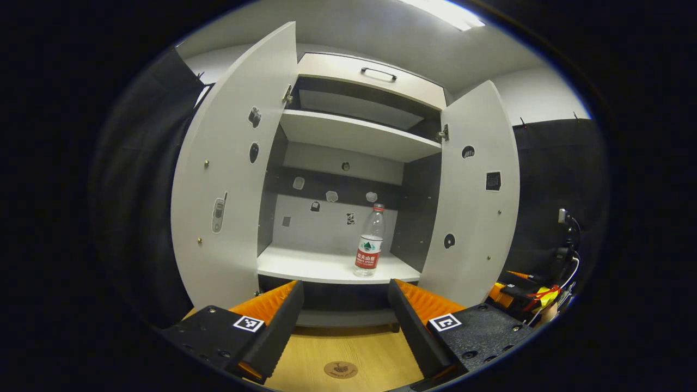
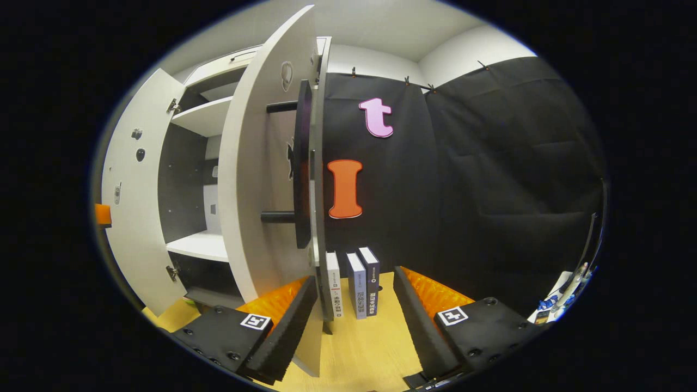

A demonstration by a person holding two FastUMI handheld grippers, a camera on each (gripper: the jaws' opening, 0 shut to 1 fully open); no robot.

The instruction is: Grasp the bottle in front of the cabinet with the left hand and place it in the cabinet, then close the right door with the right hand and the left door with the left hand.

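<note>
A clear water bottle point(image 1: 370, 242) with a red cap and red label stands upright on the cabinet's lower shelf point(image 1: 305, 267), toward its right side. Both cabinet doors are wide open: the left door point(image 1: 223, 190) and the right door point(image 1: 474, 201). My left gripper point(image 1: 346, 310) is open and holds nothing, low in front of the shelf and apart from the bottle. In the right gripper view the right door point(image 2: 267, 190) shows nearly edge-on with its black handle point(image 2: 302, 163). My right gripper point(image 2: 354, 321) is open, with the door's lower edge just inside its left finger.
Three books point(image 2: 356, 286) stand upright on the wooden table point(image 2: 359, 354) beyond the right door. The upper shelf point(image 1: 354, 136) and a drawer with a handle point(image 1: 378, 73) sit above. Cables and small gear point(image 1: 544, 294) lie at the far right.
</note>
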